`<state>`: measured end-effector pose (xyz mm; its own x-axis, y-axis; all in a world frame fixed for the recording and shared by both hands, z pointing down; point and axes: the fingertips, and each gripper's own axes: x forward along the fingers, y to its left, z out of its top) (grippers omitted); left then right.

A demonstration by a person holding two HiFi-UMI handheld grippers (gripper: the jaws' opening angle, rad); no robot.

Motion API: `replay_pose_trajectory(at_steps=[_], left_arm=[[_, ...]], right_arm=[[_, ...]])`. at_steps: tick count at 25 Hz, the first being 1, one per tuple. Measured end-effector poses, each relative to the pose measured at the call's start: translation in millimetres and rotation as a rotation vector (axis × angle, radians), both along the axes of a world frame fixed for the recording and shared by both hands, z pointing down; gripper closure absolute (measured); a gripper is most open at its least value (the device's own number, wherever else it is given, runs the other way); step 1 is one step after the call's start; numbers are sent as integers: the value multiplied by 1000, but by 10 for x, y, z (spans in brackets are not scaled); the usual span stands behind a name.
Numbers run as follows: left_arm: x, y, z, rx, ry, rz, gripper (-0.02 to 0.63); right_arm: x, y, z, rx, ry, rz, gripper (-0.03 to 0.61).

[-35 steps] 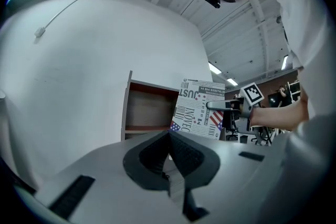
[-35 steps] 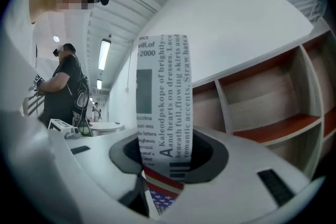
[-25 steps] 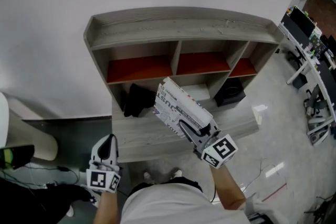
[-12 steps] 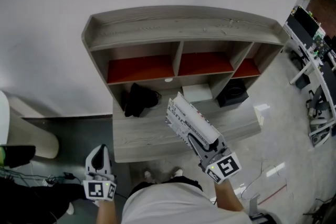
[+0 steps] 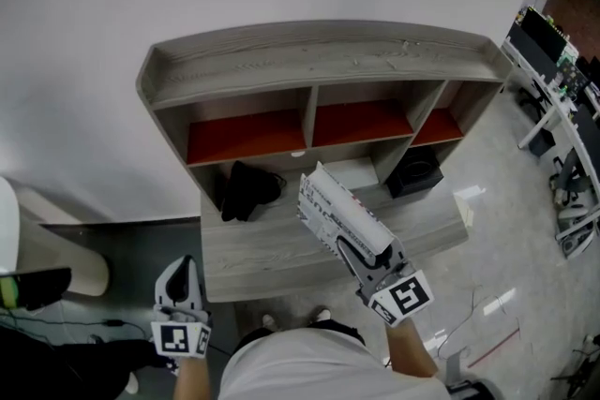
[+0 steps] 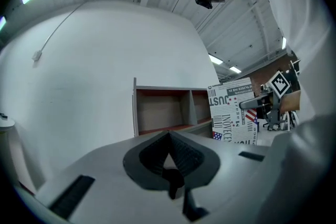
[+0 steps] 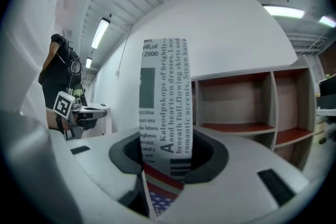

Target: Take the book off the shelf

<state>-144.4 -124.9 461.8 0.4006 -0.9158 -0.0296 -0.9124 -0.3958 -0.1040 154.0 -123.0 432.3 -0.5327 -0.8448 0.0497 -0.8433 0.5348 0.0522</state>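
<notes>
head view: the right gripper (image 5: 350,248) clamps the book (image 5: 337,211) over the front ledge (image 5: 272,248) of the shelf (image 5: 319,61); a black bundle (image 5: 246,189) lies at the ledge's left end.
left gripper view: the left gripper (image 6: 170,157) has its jaws together.
right gripper view: the book stands between the jaws.

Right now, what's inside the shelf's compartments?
Upper three compartments of the shelf: nothing visible on their red floors. Lower left: a dark floppy thing. Lower right: a black box. Lower middle: partly covered by the book in the right gripper; contents unclear.
</notes>
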Motion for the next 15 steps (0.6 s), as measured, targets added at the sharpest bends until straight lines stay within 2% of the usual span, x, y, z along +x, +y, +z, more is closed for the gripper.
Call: replay_pose_trajectory(at_steps=[7,15], left_arm=[[60,-126,-53,7,1,40,597],[-54,-185,20,-19,25,34,597]], right_arm=[[-14,-82,-59,1,-12,17,407],[-80,-153,-86,-18,-28,23,407]])
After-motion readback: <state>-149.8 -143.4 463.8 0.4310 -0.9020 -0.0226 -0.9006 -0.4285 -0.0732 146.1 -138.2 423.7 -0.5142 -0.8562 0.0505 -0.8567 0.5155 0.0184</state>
